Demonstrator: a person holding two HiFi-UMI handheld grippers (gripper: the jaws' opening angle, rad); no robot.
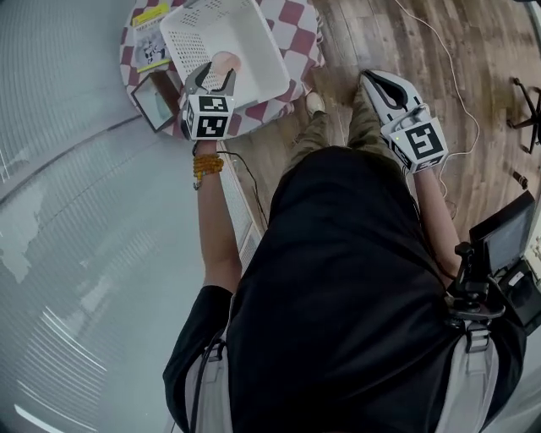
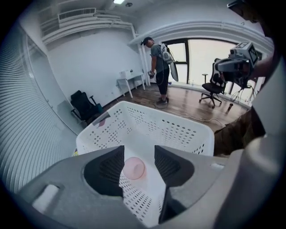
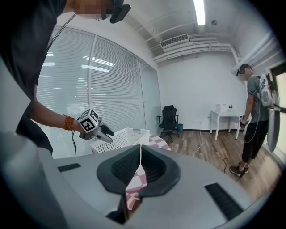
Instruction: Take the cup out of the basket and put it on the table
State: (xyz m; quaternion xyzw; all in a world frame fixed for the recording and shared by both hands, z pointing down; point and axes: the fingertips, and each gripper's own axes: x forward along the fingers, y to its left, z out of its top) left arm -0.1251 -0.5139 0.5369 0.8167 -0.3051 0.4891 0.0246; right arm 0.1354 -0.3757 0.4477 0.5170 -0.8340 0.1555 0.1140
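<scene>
A white perforated basket (image 1: pixel 254 51) stands on a round table with a red-and-white checked cloth (image 1: pixel 292 15). A pale pink cup (image 1: pixel 226 61) lies on the basket's floor. In the left gripper view the cup (image 2: pixel 134 168) shows in the gap between the jaws, below them and untouched. My left gripper (image 1: pixel 217 74) hangs over the basket's near rim, pointing down into it, open and empty (image 2: pixel 139 154). My right gripper (image 1: pixel 369 79) is off to the right of the table over the wooden floor. It is shut (image 3: pixel 140 152) with nothing in it.
A yellow-edged booklet (image 1: pixel 150 42) and a small dark-framed box (image 1: pixel 155 100) lie on the table left of the basket. White cables (image 1: pixel 439 51) run over the floor. Farther off are another person (image 2: pixel 160 71), an office chair (image 2: pixel 212 87) and a white desk (image 3: pixel 223 115).
</scene>
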